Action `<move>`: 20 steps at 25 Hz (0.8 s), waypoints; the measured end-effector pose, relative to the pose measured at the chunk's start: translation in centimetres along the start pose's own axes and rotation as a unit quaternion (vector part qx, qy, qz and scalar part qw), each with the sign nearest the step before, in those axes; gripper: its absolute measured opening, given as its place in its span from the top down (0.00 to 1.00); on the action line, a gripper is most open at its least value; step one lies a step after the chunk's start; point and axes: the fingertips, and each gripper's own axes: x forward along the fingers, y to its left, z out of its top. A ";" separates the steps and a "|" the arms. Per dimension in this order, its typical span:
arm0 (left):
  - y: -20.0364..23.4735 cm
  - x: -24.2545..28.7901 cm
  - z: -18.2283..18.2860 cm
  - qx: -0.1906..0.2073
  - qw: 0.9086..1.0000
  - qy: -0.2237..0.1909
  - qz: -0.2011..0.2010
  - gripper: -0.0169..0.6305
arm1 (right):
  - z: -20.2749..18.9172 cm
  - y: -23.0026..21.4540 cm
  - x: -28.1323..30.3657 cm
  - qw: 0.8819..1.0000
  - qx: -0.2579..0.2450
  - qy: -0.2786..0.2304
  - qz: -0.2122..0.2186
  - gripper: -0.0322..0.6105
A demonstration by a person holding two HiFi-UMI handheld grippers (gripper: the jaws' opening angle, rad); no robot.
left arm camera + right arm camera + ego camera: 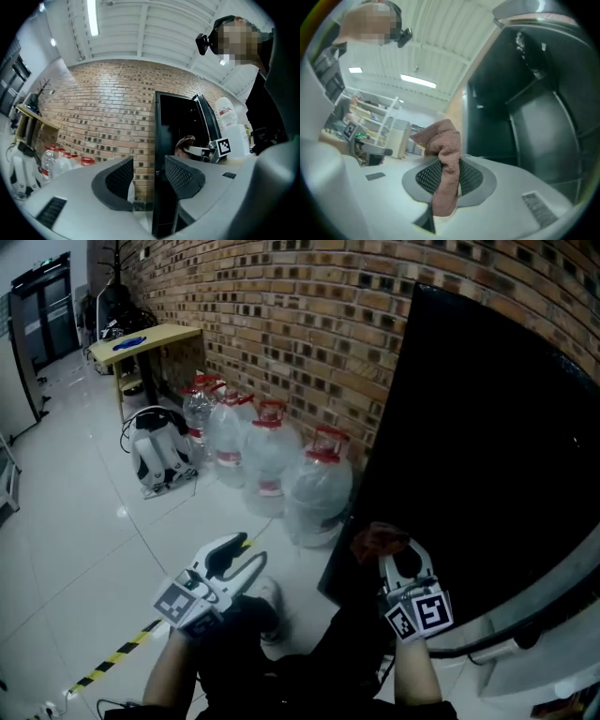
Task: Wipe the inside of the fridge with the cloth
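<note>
The right gripper (401, 563) has its jaws pinched narrow on the reddish-brown cloth (378, 540). The cloth bunches above the tips and hangs down between the pads (471, 177). It is held just in front of the fridge (487, 427), which stands at about two o'clock from the person, its inside dark. The left gripper (239, 563) is near the person's eleven o'clock, jaws parted and nothing between them. Big water bottles (272, 460) stand along the brick wall (309, 315) at twelve o'clock.
</note>
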 end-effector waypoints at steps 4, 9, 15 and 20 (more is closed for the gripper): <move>0.7 -5.4 1.1 0.041 0.996 -0.018 0.079 0.64 | 0.1 3.8 -1.6 0.999 0.022 -0.021 0.038 0.84; 0.8 -10.1 0.9 0.055 0.987 -0.027 0.151 0.79 | -0.2 6.1 -3.3 0.997 0.042 -0.028 0.062 0.84; 0.2 -12.0 -0.1 0.058 0.982 -0.019 0.182 0.89 | -1.2 7.5 -4.3 0.995 0.060 -0.021 0.077 0.84; 0.0 -11.9 -0.4 0.053 0.983 -0.012 0.175 0.89 | -1.5 7.0 -5.0 0.994 0.074 -0.021 0.072 0.84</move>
